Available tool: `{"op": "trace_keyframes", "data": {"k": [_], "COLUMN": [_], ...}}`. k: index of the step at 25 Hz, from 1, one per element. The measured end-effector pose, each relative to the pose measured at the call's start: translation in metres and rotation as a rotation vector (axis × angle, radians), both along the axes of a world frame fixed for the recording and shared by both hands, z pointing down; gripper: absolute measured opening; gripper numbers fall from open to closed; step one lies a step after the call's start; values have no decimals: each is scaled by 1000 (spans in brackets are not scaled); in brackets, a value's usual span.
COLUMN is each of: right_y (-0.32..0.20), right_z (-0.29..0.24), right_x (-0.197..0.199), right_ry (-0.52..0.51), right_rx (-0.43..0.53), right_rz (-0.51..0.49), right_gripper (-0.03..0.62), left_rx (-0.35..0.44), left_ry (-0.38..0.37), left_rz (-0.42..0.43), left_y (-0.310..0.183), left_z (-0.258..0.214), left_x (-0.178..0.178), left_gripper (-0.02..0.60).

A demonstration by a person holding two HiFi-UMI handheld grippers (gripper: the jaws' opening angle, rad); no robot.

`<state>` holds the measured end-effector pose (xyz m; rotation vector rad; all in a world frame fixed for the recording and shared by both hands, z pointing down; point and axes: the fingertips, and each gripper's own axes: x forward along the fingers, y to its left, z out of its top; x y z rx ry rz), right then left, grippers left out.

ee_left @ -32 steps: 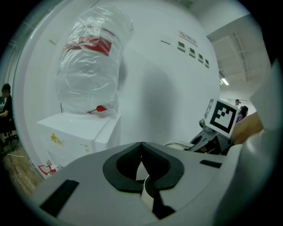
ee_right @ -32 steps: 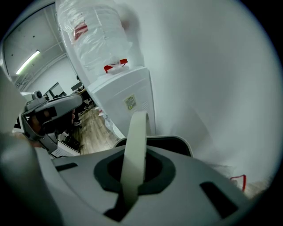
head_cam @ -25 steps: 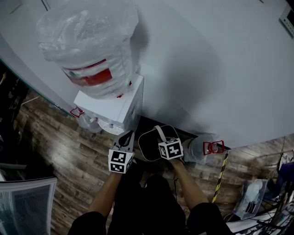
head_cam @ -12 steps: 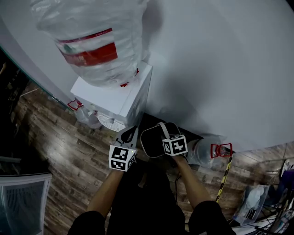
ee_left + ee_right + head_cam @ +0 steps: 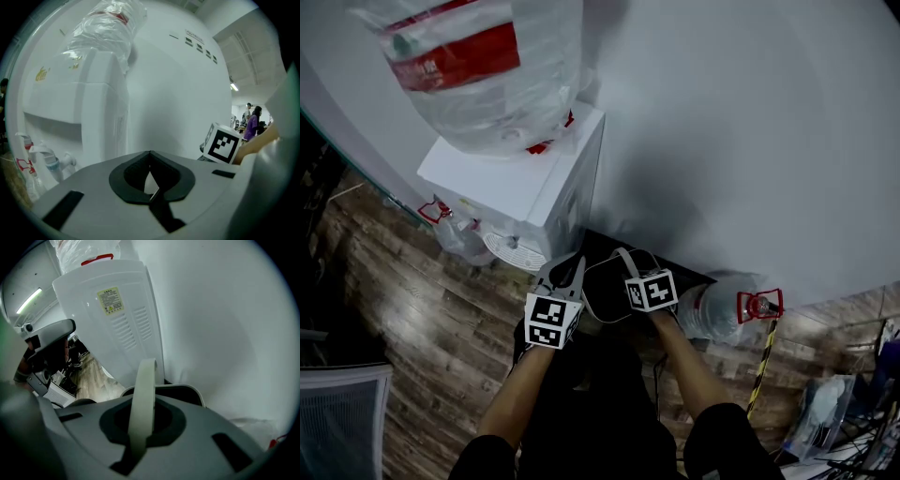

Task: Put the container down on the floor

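Just below the white water dispenser [image 5: 520, 187], the left gripper [image 5: 569, 270] and the right gripper [image 5: 623, 265] are pale grey shells with black insets at the jaws. Each carries a white cube [image 5: 548, 321] printed with black square markers. Farther below the dispenser, the person wears dark short sleeves [image 5: 483, 455] and dark trousers [image 5: 600, 412].

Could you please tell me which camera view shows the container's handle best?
The right gripper view: the handle runs up the middle of the picture, pinched in the right tongs, with the rim of the container behind it. The head view shows it only as a small arc over the container. The left gripper view does not show it.
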<state>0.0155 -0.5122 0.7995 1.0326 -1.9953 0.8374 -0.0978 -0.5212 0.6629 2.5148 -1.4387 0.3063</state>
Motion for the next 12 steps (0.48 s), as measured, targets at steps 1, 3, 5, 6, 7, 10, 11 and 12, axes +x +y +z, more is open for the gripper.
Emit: {"op": "trace_keyframes", "data": {"k": [1, 3, 5, 6, 7, 10, 11, 12], "right_y": [-2, -9, -15, -18, -20, -33, -37, -41], "right_z": [7, 19, 32, 38, 45, 63, 69, 75], "right_x": [2, 4, 3, 2, 2, 5, 6, 6], "right_ry": [3, 3, 0, 1, 2, 6, 2, -4], "right_rx": [1, 7, 9, 10, 12, 31, 40, 49], "right_rz": [1, 3, -1, -7, -12, -21, -20, -18], "right_gripper": [11, 11, 11, 11, 11, 11, 11, 11], "left_rx": [1, 2, 4, 4, 6, 30, 39, 46], "left_ry": [5, 9, 4, 0, -4, -13, -14, -14], "left_rz": [1, 5, 7, 9, 13, 28, 31, 32], "left_y": [-2, -7, -12, -14, -17, -26, -30, -32], "left_z": [6, 19, 33, 41, 49, 65, 70, 74], "left_x": [2, 8, 12, 14, 17, 28, 30, 32], "left_gripper": [14, 14, 14, 14, 14, 14, 14, 14]}}
